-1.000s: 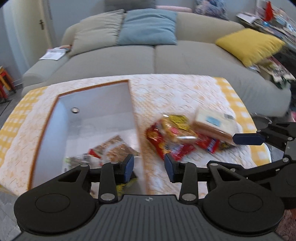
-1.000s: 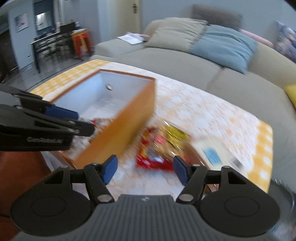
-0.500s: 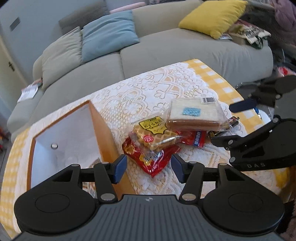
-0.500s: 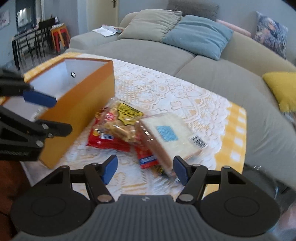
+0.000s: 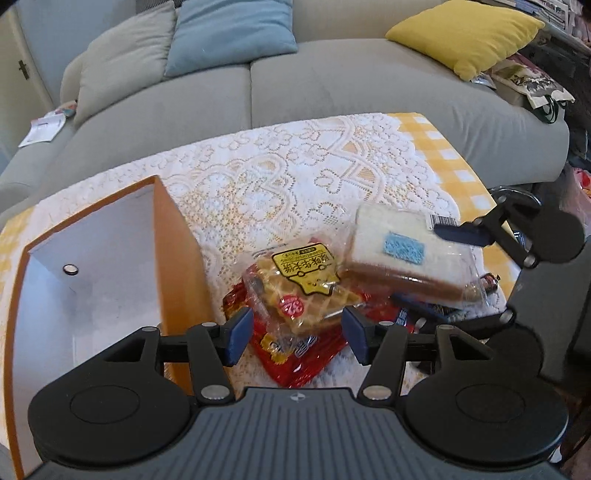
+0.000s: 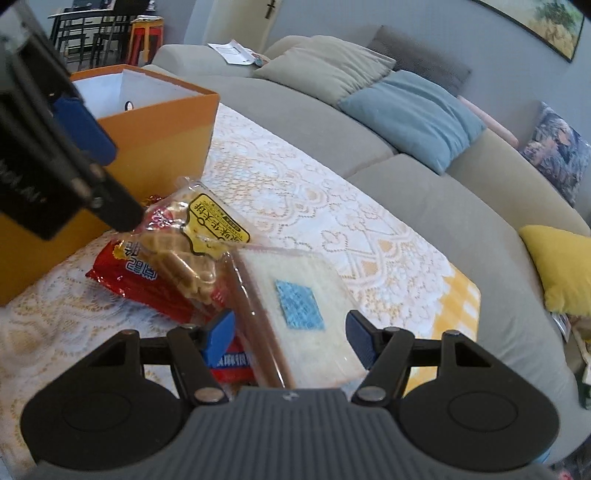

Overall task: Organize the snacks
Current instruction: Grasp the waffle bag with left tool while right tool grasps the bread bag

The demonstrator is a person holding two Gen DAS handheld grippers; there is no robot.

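orange box (image 5: 173, 254) is now off to the side, both grippers, left gripper (image 5: 297, 334) and right gripper (image 6: 291, 338), have swung over the snack pile beside it, jaws released and empty, so next pickup's coming.

Home living room. Long grey fabric sofa (image 5: 332, 85) is running behind the bench (image 5: 314, 173), carrying a blue cushion (image 5: 229, 29), a beige cushion (image 5: 122, 66) and a yellow cushion (image 5: 469, 33). Bench is wearing a white lace cloth over yellow check. Framed picture (image 6: 535, 22) is hanging on the wall; dark dining table with chairs (image 6: 92, 29) is sitting beyond.
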